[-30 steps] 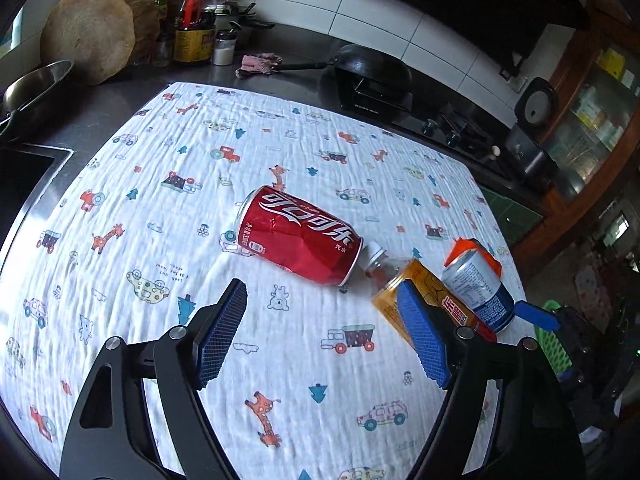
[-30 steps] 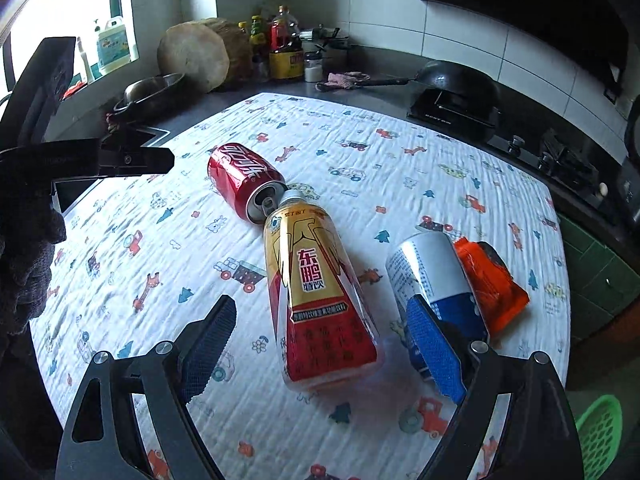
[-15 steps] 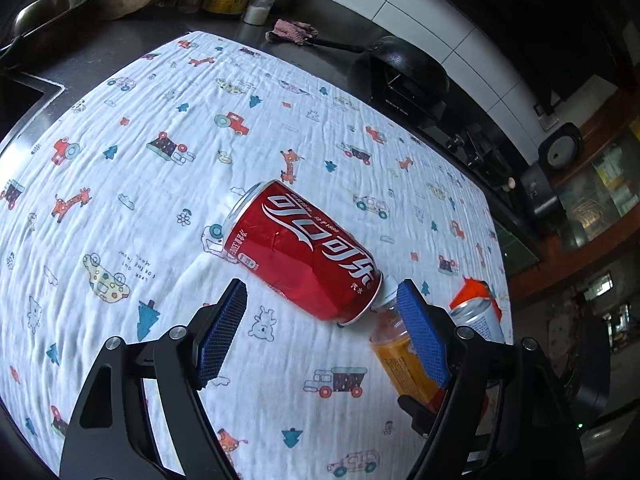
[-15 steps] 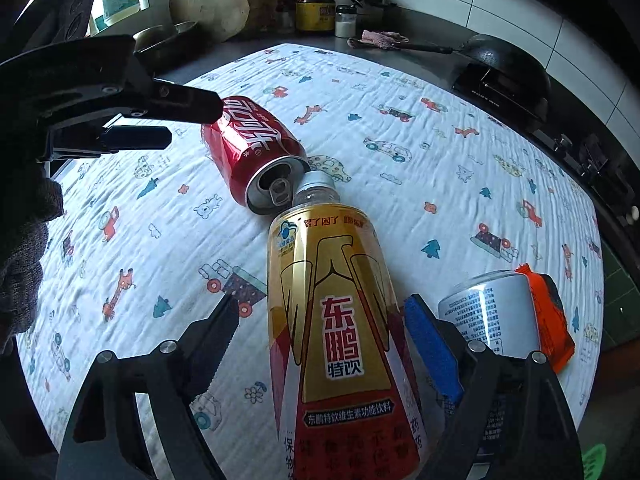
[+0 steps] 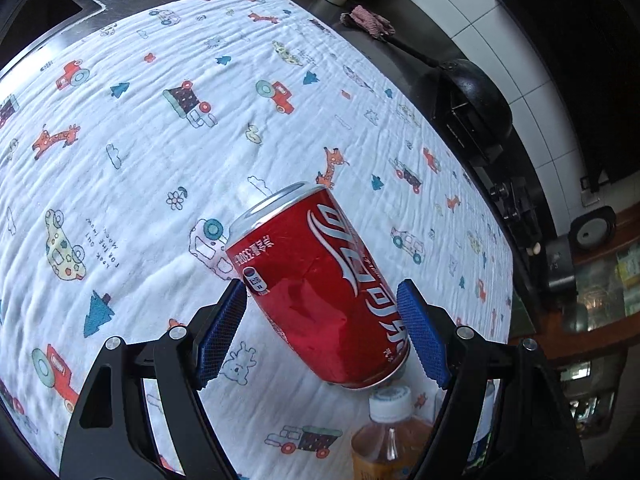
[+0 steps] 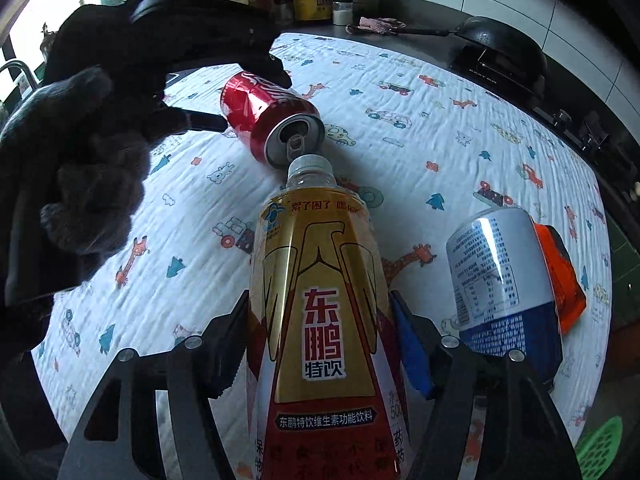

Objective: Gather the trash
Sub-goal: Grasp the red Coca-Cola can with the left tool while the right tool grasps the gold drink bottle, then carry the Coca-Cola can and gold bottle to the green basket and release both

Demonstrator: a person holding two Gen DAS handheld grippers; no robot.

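Observation:
A red cola can [image 5: 320, 272] lies on its side on the printed cloth [image 5: 120, 160]. My left gripper [image 5: 322, 332] straddles it, open, with a blue pad close beside each flank. The right wrist view shows the same can [image 6: 260, 108] between those fingers. A gold and red drink bottle [image 6: 320, 280] lies with its cap touching the can's open end. My right gripper [image 6: 320, 336] is closing on the bottle's body, and both pads meet its sides. In the left wrist view, only the bottle's cap and neck [image 5: 388, 440] show.
A blue and white can [image 6: 496, 280] and an orange packet [image 6: 560, 280] lie right of the bottle. A gloved hand [image 6: 80, 160] holds the left gripper. A black wok [image 6: 504, 48] sits on the hob behind, and a green basket [image 6: 600, 448] below the counter's right edge.
The left gripper came down and rolled, so the red can now lies between its pads. The right gripper sank over the bottle and its jaws narrowed onto it.

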